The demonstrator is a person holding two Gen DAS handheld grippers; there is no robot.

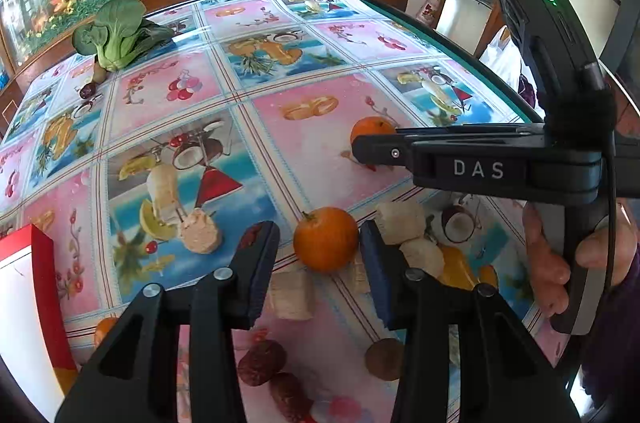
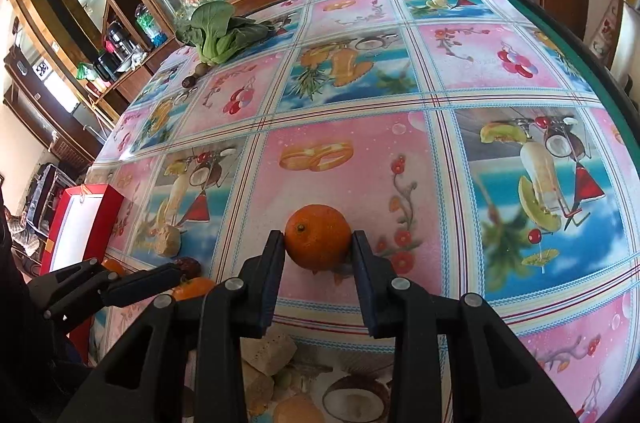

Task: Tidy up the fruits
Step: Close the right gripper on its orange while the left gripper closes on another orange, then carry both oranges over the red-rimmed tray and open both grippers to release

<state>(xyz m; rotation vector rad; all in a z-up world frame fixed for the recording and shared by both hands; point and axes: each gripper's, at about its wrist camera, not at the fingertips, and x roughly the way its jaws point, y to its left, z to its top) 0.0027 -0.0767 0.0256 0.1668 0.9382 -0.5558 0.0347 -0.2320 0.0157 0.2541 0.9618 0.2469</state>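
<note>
Orange rind fills the gap of the right gripper (image 2: 318,237) in its own view: the first orange (image 2: 316,247) sits on the printed tablecloth (image 2: 360,127) with both pads touching its sides, so we read the jaws as pinching it. The left wrist view shows this same gripper only side-on, its fingertip covering most of that fruit, and adds the person's hand (image 1: 548,263) wrapped round the handle, which the right view cannot see.

The second orange (image 1: 326,241) lies at the fingertips of the left gripper (image 1: 320,229). The right-side pad meets it, while a sliver of cloth shows beside the left-side pad, so we cannot tell whether these jaws are pressing or merely bracketing it. From the right view that gripper appears low on the left, hiding most of this fruit.

Only the left view shows what lies beneath its own fingers: 2 red dates (image 1: 262,361) and a brown round fruit (image 1: 386,359). Pale chunks (image 1: 402,223) rest just right of the left gripper.

A red box (image 1: 24,283) with a white inside stands to the left of both grippers. Far ahead, well apart from either, a bok choy (image 2: 218,31) lies with 2 small dark fruits (image 2: 194,77) just beside it.
</note>
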